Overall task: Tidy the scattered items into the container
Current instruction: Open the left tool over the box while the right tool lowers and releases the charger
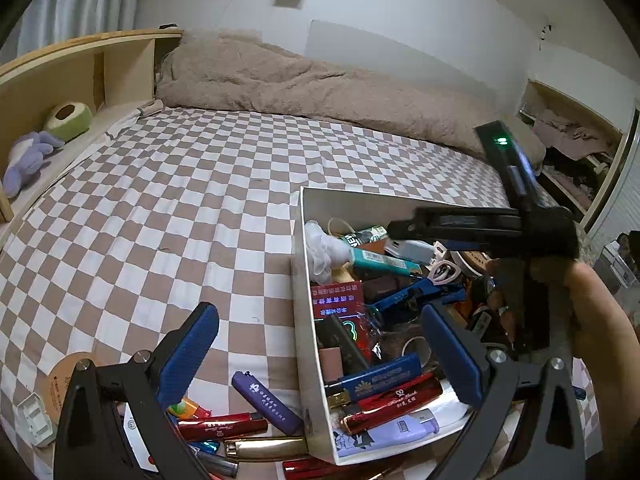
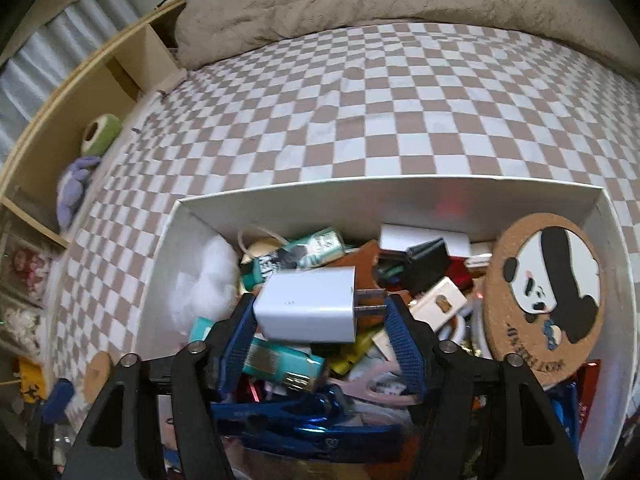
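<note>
A white box [image 1: 301,280] full of small items stands on the checkered bed. My right gripper [image 2: 320,310] hangs over it with its jaws wide apart. A white plug charger [image 2: 308,306] sits between the blue pads, its prongs toward the right pad, and neither pad presses on it. A panda cork coaster [image 2: 548,288] leans inside the box at the right. My left gripper [image 1: 320,356] stands open astride the box's near wall, gripping nothing. Outside the box lie a purple lighter [image 1: 266,402], red lighters [image 1: 222,428] and a gold one [image 1: 264,448].
A cork coaster [image 1: 68,376] and a white plug [image 1: 34,420] lie at the lower left. A beige blanket [image 1: 280,76] runs along the wall. A wooden headboard shelf [image 1: 80,72] holds plush toys. A person's hand [image 1: 592,312] carries the right gripper.
</note>
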The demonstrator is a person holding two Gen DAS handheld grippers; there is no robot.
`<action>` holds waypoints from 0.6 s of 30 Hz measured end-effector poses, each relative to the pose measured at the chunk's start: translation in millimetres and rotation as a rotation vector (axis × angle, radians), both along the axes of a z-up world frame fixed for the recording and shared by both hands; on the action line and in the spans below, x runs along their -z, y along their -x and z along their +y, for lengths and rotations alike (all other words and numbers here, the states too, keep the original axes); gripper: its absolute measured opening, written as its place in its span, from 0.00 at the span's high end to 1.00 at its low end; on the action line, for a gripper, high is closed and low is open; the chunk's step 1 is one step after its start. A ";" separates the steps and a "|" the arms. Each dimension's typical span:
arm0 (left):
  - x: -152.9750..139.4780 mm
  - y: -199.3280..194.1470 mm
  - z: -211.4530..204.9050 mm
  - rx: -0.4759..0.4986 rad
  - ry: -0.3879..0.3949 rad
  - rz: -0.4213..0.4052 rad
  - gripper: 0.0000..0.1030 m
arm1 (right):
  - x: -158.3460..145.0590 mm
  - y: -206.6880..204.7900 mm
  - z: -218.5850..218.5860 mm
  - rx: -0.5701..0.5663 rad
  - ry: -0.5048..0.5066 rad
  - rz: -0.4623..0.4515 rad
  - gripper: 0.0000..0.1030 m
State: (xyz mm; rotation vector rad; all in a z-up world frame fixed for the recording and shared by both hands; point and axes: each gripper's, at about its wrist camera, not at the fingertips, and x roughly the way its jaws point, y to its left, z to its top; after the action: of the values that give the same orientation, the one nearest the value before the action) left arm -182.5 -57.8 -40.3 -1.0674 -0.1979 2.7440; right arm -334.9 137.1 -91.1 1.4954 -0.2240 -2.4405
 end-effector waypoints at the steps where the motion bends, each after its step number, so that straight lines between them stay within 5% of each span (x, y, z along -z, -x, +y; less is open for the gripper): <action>1: -0.3 -0.4 0.2 -0.001 -0.002 0.001 0.01 | -4.7 -4.1 0.6 -0.005 -0.005 0.026 0.00; 18: -10.3 -22.5 -3.7 -0.023 0.037 0.006 0.01 | -35.2 -51.3 14.5 -0.038 0.073 0.078 0.00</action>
State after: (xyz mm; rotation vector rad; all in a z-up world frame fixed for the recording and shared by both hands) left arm -160.0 -61.5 -30.0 -1.0725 -0.1603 2.7814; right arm -283.6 151.7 -55.9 1.3591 -0.2632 -2.4284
